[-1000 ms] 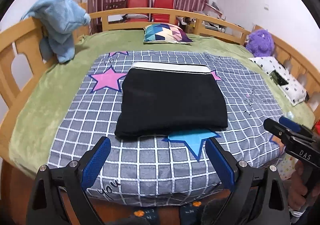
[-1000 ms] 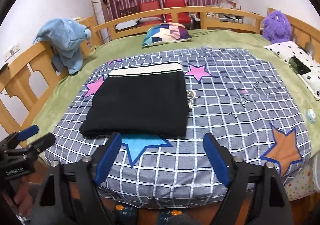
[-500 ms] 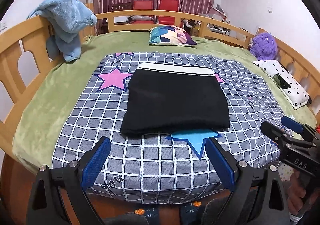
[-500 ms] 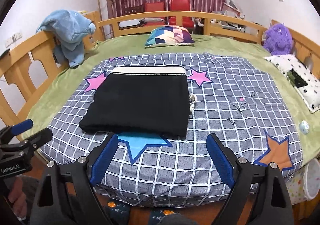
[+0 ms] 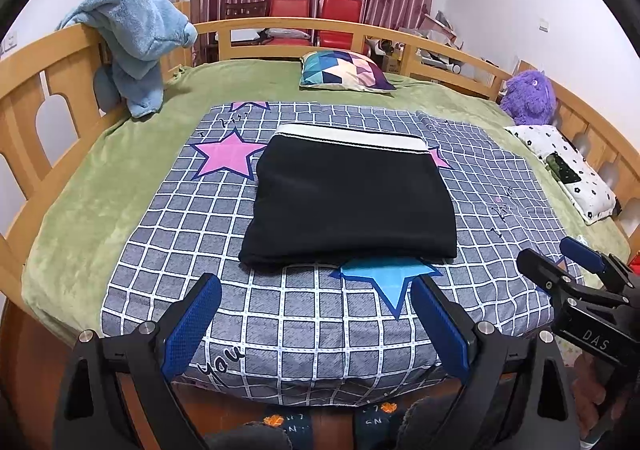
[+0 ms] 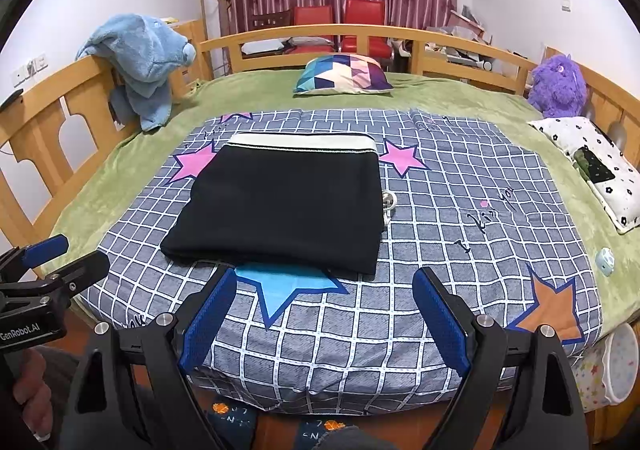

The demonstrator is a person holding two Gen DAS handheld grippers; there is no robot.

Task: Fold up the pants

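Black pants (image 5: 352, 202) with a white waistband lie folded into a flat rectangle on the grey checked blanket (image 5: 280, 310), waistband at the far side. They also show in the right wrist view (image 6: 284, 206), with a white drawstring poking out at their right edge. My left gripper (image 5: 316, 318) is open and empty, held back over the bed's near edge, apart from the pants. My right gripper (image 6: 326, 312) is open and empty, also near the front edge. Each gripper shows at the side of the other's view.
A wooden rail (image 5: 24, 98) rings the bed, with a blue plush (image 5: 136, 34) draped on its left. A patterned pillow (image 5: 344, 72) lies at the back, a purple plush (image 5: 528, 94) and a spotted pillow (image 5: 568, 174) at the right. A small light-blue object (image 6: 605, 261) lies right.
Both grippers have drawn back and risen from the bed, so the pants look farther away. The pants have not moved. Both grippers stay open.
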